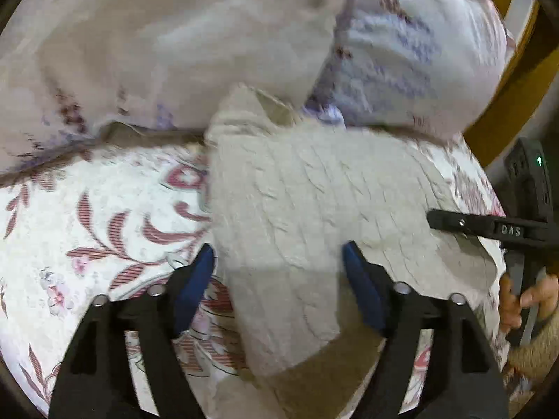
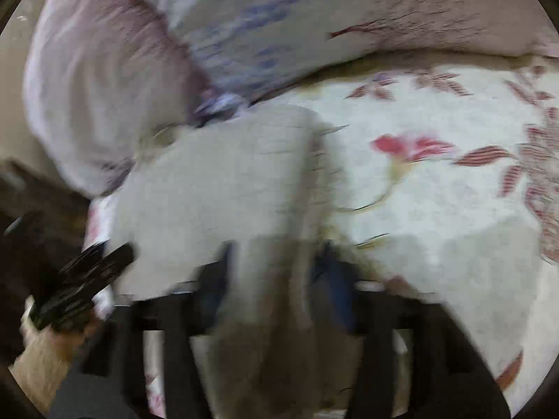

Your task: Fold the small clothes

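Observation:
A beige cable-knit garment [image 1: 307,202] lies on a floral bedspread [image 1: 104,216]. My left gripper [image 1: 277,262] is open, its blue-padded fingers [image 1: 195,286] standing either side of the garment's near fold. The right gripper [image 1: 464,225] shows at the garment's right edge in the left wrist view. In the blurred right wrist view the garment [image 2: 223,195] runs down between the right gripper's [image 2: 276,272] blue-padded fingers [image 2: 335,279], which stand apart on either side of it. The left gripper [image 2: 84,279] shows at the lower left there.
Pillows in pale floral covers [image 1: 174,42] lie behind the garment, also in the right wrist view [image 2: 104,87]. A wooden bed frame [image 1: 517,80] is at the right. A black device with a green light [image 1: 531,174] sits beside the bed.

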A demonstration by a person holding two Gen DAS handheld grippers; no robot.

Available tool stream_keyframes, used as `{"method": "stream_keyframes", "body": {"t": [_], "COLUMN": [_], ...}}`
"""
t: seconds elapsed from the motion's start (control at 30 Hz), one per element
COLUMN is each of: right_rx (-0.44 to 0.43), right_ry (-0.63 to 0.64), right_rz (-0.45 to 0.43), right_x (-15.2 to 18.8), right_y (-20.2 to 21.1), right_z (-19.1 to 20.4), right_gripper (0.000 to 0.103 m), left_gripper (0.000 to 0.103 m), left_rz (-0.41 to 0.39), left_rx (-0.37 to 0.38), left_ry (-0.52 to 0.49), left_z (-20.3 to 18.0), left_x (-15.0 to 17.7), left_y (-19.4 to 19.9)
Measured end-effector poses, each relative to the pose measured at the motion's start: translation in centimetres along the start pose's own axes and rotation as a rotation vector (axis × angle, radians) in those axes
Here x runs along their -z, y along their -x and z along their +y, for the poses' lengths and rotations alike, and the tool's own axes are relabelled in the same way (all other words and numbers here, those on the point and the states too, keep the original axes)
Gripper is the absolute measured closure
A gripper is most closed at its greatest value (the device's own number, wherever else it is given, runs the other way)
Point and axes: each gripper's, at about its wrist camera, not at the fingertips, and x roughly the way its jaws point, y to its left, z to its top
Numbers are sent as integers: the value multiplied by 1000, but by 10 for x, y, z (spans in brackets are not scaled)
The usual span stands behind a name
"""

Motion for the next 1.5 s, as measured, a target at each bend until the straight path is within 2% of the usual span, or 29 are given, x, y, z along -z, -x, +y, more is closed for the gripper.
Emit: {"method": "stream_keyframes", "body": {"t": [0.07,0.1,0.13,0.2,0.23,0.3,0.33,0.37,0.43,0.47,0.57,0.63,0.67,0.73,0.83,1.07,1.13,1.3,1.5], "right_rx": [79,83,28,-117,-140,-139,-124,-95,10,5,31,83,111,186,283,343,342,374,374], "right_ry": [26,36,34,60,93,186,203,204,158,140,112,140,155,177,207,197,210,238,237], "right_rz": [-79,-141,-210,-265,-261,-214,-184,-145,-102,-139,-172,-257,-298,-356,-304,-163,-156,-138,-138], "right_x": [5,10,17,32,37,52,55,58,61,63,67,83,93,107,124,137,141,141,140], "right_y": [23,41,63,85,87,74,64,50,21,20,31,50,58,62,51,17,17,12,11], "right_z": [7,10,13,28,36,58,62,63,55,51,55,65,67,66,57,48,49,55,54], "right_gripper": [39,39,39,39,39,39,39,38,39,39,38,22,9,7,7,6,1,1,1], "left_gripper": [23,19,13,11,7,2,2,2,2,2,2,2,2,2,2,2,2,2,2], "left_rz": [-48,-76,-99,-133,-139,-152,-164,-163,-138,-113,-88,-81,-80,-76,-61,-28,-25,0,-1], "left_rx": [-40,-62,-80,-73,-56,-103,-128,-121,-112,-118,-121,-121,-128,-134,-156,-203,-209,-258,-254], "left_ry": [16,12,12,38,54,85,87,85,80,65,34,24,23,20,3,-2,-3,-49,-46], "left_z": [3,0,-7,6,14,17,14,18,13,9,-2,-8,-11,-15,-21,-22,-22,-30,-29], "left_x": [2,6,8,28,38,58,66,79,91,98,110,116,118,121,123,128,129,130,130], "left_y": [19,28,37,58,64,73,75,82,79,73,63,61,59,55,45,32,31,26,26]}}
